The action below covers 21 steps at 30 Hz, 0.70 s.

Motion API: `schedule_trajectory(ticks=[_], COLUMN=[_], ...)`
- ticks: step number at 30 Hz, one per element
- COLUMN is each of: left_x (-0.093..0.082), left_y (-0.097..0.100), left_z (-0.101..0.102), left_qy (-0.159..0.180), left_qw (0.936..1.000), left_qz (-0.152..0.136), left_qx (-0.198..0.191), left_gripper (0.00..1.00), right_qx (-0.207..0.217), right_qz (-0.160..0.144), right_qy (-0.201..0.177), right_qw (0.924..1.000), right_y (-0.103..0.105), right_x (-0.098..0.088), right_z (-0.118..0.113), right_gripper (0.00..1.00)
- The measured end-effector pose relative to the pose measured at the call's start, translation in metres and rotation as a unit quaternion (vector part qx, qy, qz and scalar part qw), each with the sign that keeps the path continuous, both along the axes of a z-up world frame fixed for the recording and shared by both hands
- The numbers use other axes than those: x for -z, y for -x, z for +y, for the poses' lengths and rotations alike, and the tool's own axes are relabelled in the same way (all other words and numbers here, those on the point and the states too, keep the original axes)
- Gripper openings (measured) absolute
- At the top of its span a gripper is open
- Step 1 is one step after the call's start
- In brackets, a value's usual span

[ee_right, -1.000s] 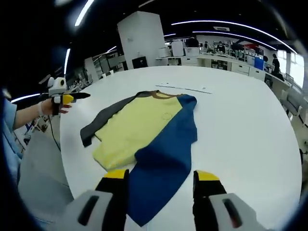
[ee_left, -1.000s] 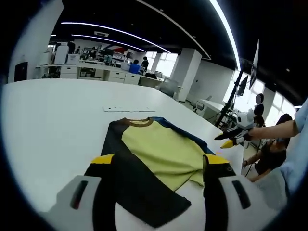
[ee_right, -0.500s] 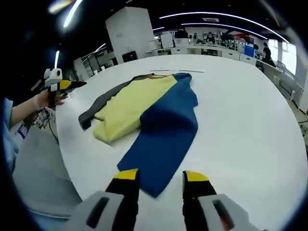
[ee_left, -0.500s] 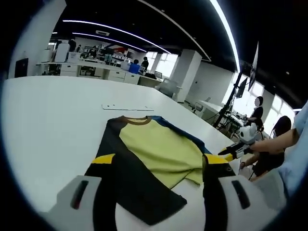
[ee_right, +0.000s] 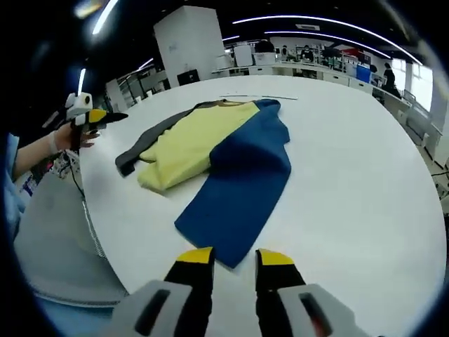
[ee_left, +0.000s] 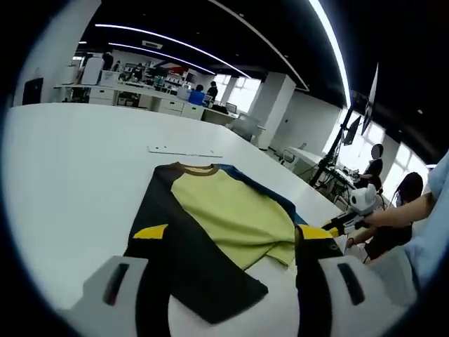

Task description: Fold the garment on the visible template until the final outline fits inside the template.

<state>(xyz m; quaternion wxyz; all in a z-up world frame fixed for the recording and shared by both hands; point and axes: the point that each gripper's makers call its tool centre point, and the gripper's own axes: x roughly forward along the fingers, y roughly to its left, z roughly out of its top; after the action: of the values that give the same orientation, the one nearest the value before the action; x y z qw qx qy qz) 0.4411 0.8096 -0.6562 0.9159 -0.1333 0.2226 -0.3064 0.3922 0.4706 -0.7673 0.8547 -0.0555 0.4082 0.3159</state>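
A garment with a yellow body point(ee_left: 228, 214), a brown collar, a black sleeve point(ee_left: 186, 260) and a blue sleeve point(ee_right: 242, 175) lies flat on the white table point(ee_left: 70, 161). My left gripper point(ee_left: 233, 233) stands open just above the black sleeve's near end, holding nothing. From the side it appears as the left gripper point(ee_right: 105, 116) in a person's hand by the table edge. My right gripper point(ee_right: 235, 256) has its jaws drawn close together but still apart, right at the blue sleeve's near corner. The right gripper point(ee_left: 333, 226) also shows beside the table's rim.
A thin pale strip point(ee_left: 184, 151) lies on the table beyond the collar, also seen as the strip point(ee_right: 259, 97). The table's rounded edge point(ee_right: 105, 246) runs near both grippers. Seated people point(ee_left: 400, 210) and office desks point(ee_left: 140, 98) stand well behind the table.
My right gripper's jaws have narrowed a lot and its view has drawn back to the blue sleeve's near corner. The left gripper view has barely shifted; its jaws stay wide.
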Motion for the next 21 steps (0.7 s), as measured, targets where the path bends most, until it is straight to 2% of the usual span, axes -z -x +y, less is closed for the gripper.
schedule_trajectory(ticks=[6,10,15,21], left_x=[0.0011,0.0028,0.0058,0.0079], left_y=[0.0007,0.0015,0.0029,0.0045], left_z=[-0.0010,-0.0009,-0.0022,-0.0039], left_qy=[0.002,0.004,0.003,0.003], left_qw=[1.0000,1.0000,1.0000,0.9999], left_qz=[0.002,0.004,0.007,0.011], left_qx=[0.001,0.000,0.000,0.001], left_gripper=[0.68,0.68,0.68,0.67], right_qx=[-0.003,-0.010,-0.008,0.001], right_qz=[0.007,0.000,0.001,0.009], right_qy=[0.014,0.027,0.027,0.015], right_qw=[0.9999,0.9996,0.9996,0.9998], right_y=[0.0012,-0.0001,-0.0013,-0.0034], right_x=[0.0057,0.0065,0.0073,0.0061], right_z=[-0.0002,-0.0008,-0.0022,-0.0033], right_gripper=[0.11,0.06,0.01,0.00])
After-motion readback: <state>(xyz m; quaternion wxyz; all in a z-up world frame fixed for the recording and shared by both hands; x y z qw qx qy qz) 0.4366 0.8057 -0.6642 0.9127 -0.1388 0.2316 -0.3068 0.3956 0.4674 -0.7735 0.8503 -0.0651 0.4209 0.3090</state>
